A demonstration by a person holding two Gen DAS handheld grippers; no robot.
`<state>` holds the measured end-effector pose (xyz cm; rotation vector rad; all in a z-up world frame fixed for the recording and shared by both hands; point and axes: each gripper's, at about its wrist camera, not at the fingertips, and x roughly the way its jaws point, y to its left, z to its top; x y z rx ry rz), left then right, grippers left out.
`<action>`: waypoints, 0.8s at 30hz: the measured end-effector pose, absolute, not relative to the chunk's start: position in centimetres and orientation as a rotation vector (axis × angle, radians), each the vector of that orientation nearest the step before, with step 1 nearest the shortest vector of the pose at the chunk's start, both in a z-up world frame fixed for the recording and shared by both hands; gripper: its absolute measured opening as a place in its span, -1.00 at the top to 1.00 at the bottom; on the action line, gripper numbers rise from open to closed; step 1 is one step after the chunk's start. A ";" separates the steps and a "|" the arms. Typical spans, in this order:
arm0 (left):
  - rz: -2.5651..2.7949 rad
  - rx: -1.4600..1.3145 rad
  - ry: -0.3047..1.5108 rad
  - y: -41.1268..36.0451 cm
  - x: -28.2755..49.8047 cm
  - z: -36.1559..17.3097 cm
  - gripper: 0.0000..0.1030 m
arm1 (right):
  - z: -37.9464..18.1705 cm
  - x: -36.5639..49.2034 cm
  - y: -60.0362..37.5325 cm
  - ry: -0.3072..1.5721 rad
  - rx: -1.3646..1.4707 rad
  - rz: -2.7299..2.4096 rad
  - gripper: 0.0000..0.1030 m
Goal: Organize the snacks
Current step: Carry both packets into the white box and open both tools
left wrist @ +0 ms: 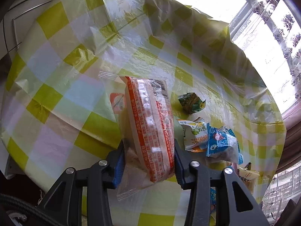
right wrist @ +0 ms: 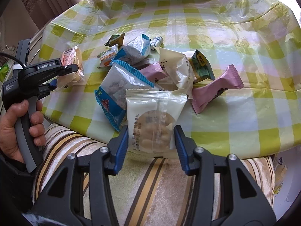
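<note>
a table under a green-and-white checked plastic cloth (right wrist: 216,124) holds a snack pile (right wrist: 150,64). left of the pile, the left gripper (left wrist: 148,162) is clamped on an orange-printed clear packet (left wrist: 150,124), long axis pointing away from the gripper, its lower end hidden behind the blue pads (left wrist: 118,169). nearer than the pile, the right gripper (right wrist: 150,143) pinches a white cookie packet (right wrist: 154,120), upright, its print too blurred to read.

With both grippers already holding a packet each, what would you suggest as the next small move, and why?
Probably carry the orange-printed packet, clamped in the left gripper, out to the bare checked tablecloth and set it down. The right gripper also holds a white biscuit packet, and the loose snack pile lies cluttered beyond it.
</note>
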<state>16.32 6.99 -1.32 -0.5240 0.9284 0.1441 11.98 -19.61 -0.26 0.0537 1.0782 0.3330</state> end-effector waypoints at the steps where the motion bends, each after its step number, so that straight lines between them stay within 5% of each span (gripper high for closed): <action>1: 0.138 -0.517 0.922 6.7 16.0 -1.0 0.12 | 0.0 11.8 -19.7 1.071 0.055 0.333 0.00; 24: -0.116 -0.377 0.905 -4.2 12.9 2.6 0.12 | 3.3 9.7 -25.1 0.956 0.218 0.278 0.01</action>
